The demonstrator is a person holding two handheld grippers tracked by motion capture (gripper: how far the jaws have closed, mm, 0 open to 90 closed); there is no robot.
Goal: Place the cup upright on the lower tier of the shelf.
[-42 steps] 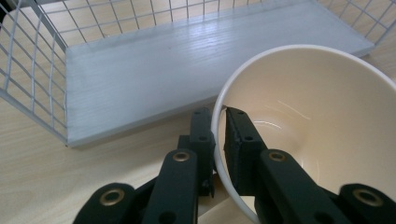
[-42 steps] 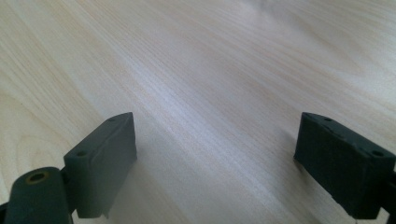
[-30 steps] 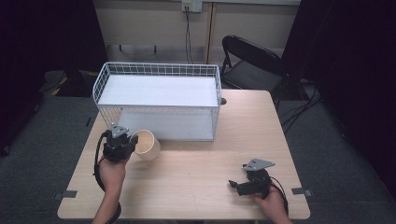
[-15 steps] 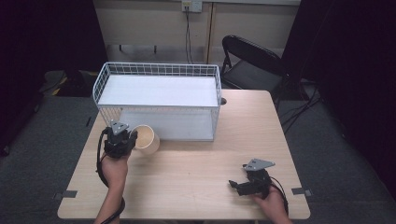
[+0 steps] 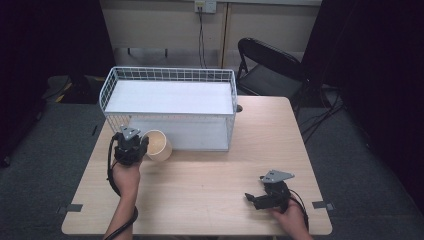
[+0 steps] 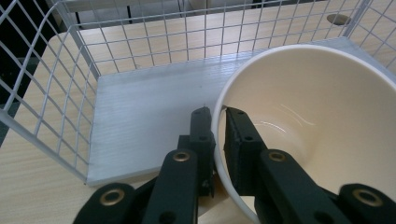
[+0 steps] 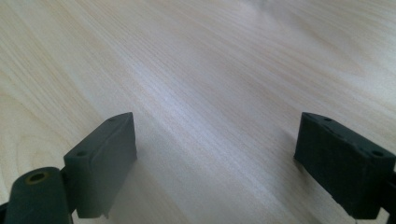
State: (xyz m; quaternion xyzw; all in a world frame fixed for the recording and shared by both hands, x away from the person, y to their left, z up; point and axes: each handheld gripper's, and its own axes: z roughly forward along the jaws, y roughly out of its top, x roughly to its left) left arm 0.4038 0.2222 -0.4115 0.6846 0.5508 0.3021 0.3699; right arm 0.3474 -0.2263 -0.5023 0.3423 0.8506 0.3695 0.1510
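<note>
I have the left gripper (image 5: 131, 148) pinching the rim of the cream-coloured round paper bowl (image 5: 158, 145), one jaw inside the wall and one outside, as the left gripper view makes plain (image 6: 215, 140). The bowl (image 6: 317, 121) is tipped on its side with its mouth facing me, lifted off the light wooden desk (image 5: 210, 190) near its left edge, right at the open front of the white wire basket rack (image 5: 170, 75). Through the mesh I can see the rack's white lower shelf board (image 6: 149, 116) just ahead of the jaws.

My right gripper (image 5: 257, 199) rests near the front right corner of the desk, well apart from the bowl, its jaws spread wide with nothing but bare wood (image 7: 210, 93) between them.

I judge the step in hand to be carrying the bowl into the rack's lower level. The next move calls for pushing it forward under the upper shelf (image 5: 170, 97), keeping the rim clear of the wire front edge, then levelling the wrist so the bowl sits on its base before I let the jaws part. The grip is on a thin wall only, so I would go gently to avoid creasing it or letting it swing.
</note>
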